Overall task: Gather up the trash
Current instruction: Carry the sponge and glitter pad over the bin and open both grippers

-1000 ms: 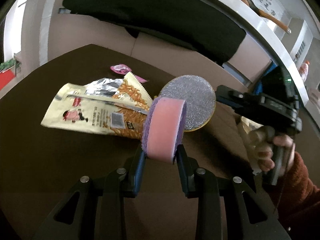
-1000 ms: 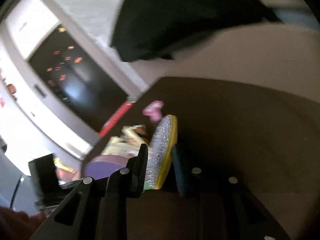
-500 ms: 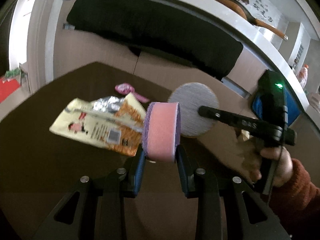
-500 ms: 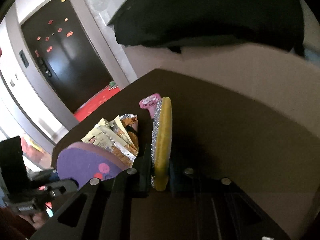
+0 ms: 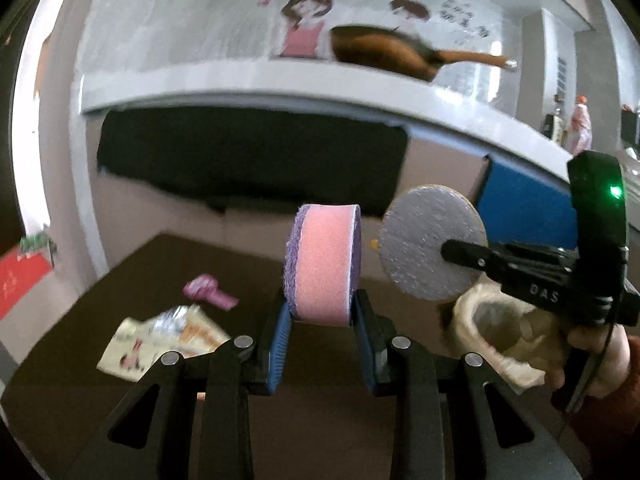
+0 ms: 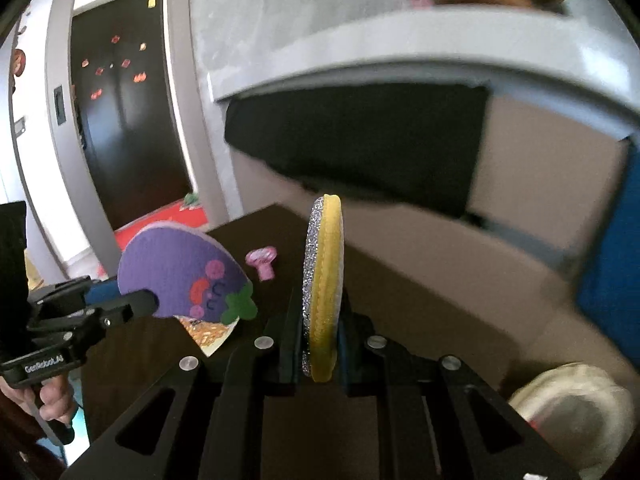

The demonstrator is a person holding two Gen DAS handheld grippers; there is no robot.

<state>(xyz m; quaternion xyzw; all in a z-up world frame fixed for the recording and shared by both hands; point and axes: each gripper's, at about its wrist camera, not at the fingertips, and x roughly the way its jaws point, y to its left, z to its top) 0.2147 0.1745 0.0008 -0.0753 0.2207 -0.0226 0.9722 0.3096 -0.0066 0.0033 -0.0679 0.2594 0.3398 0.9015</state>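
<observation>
Left gripper (image 5: 322, 314) pitched slightly down above the brown table (image 5: 72, 364), jaws part-open, clamped on thick pink-purple sponge (image 5: 325, 265) held upright. Right gripper (image 6: 320, 338) alongside, nearly closed, pinching thin yellow-silver scrub pad (image 6: 323, 284) on edge. Snack wrapper (image 5: 160, 340) and pink scrap (image 5: 208, 291) lie on table below, cream bag (image 5: 494, 334) near right hand (image 5: 596, 364)

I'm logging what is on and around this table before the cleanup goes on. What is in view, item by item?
pink-and-purple sponge: 1, pink foam with purple face, clamped in left gripper
silver-and-yellow scrub pad: 1, glittery silver and yellow, clamped in right gripper
snack wrapper: 1, yellow with foil, on table
pink scrap: 1, pink, on table beyond wrapper
cream bag: 1, off-white, open, at table's right
table: 1, dark brown
left gripper: 1, black
right gripper: 1, black
</observation>
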